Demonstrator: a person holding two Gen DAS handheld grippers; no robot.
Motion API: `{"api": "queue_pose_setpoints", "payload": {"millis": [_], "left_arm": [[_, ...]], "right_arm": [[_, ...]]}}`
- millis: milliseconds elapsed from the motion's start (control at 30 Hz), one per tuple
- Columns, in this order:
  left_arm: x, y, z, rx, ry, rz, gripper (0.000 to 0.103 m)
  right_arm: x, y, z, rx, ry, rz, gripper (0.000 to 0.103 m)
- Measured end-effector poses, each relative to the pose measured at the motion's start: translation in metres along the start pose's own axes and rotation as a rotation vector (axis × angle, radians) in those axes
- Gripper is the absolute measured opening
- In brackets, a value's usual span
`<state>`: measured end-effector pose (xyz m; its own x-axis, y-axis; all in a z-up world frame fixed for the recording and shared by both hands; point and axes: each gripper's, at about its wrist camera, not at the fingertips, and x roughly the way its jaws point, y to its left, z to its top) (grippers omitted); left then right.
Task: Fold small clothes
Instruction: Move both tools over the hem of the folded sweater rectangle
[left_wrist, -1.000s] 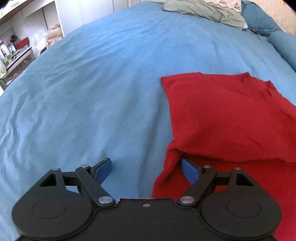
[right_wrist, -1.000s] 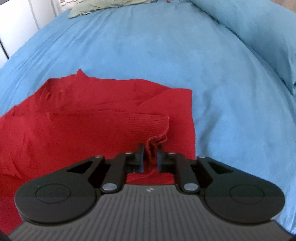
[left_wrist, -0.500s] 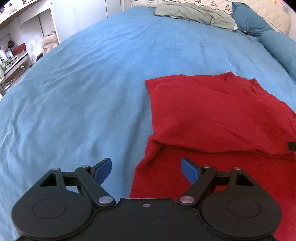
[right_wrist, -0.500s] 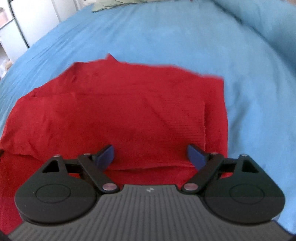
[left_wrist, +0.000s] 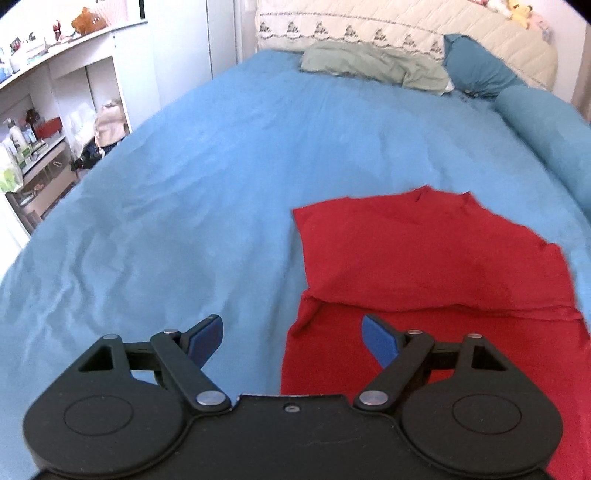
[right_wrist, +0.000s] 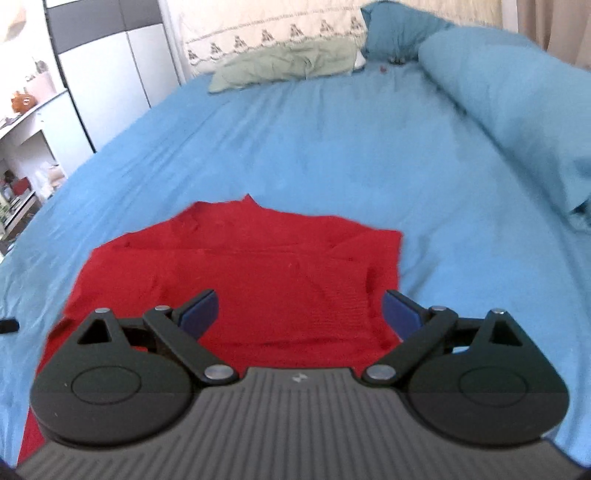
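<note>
While the red garment (left_wrist: 436, 266) lies partly folded on the blue bedspread (left_wrist: 221, 184), the left gripper (left_wrist: 291, 338) and right gripper (right_wrist: 301, 308) hover above it, fingers spread and empty — a careless regrasp could likely drag the loose fold open.

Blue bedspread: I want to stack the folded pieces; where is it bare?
The blue bedspread lies bare left of the red garment, and beyond it up to the green cloth. The right side is crowded by the rolled blue duvet.

A home bedroom: a bed (left_wrist: 258, 155) under a blue cover, pillows (left_wrist: 476, 66) at its head, cluttered white shelves (left_wrist: 55, 92) alongside.
</note>
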<state>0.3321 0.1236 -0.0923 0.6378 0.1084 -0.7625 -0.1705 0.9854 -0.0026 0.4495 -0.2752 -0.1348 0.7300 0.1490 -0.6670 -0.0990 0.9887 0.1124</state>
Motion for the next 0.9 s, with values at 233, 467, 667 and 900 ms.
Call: {"api": "queue_pose_setpoints", "payload": {"millis": [233, 467, 667, 900], "left_arm": [[-0.049, 0.017, -0.027, 0.022, 0.073, -0.054, 0.096], [-0.05, 0.022, -0.099, 0.031, 0.293, -0.098, 0.089], [-0.037, 0.014, -0.145, 0.06, 0.419, -0.11, 0.073], [-0.033, 0.005, -0.174, 0.086, 0.463, -0.097, 0.061]], "right_arm": [[-0.077, -0.02, -0.034, 0.042, 0.112, 0.0, 0.103], [-0.11, -0.024, -0.11, 0.078, 0.32, -0.073, 0.102], [-0.115, -0.023, -0.162, 0.119, 0.452, -0.117, 0.089], [-0.12, -0.024, -0.196, 0.116, 0.551, -0.171, 0.08]]}}
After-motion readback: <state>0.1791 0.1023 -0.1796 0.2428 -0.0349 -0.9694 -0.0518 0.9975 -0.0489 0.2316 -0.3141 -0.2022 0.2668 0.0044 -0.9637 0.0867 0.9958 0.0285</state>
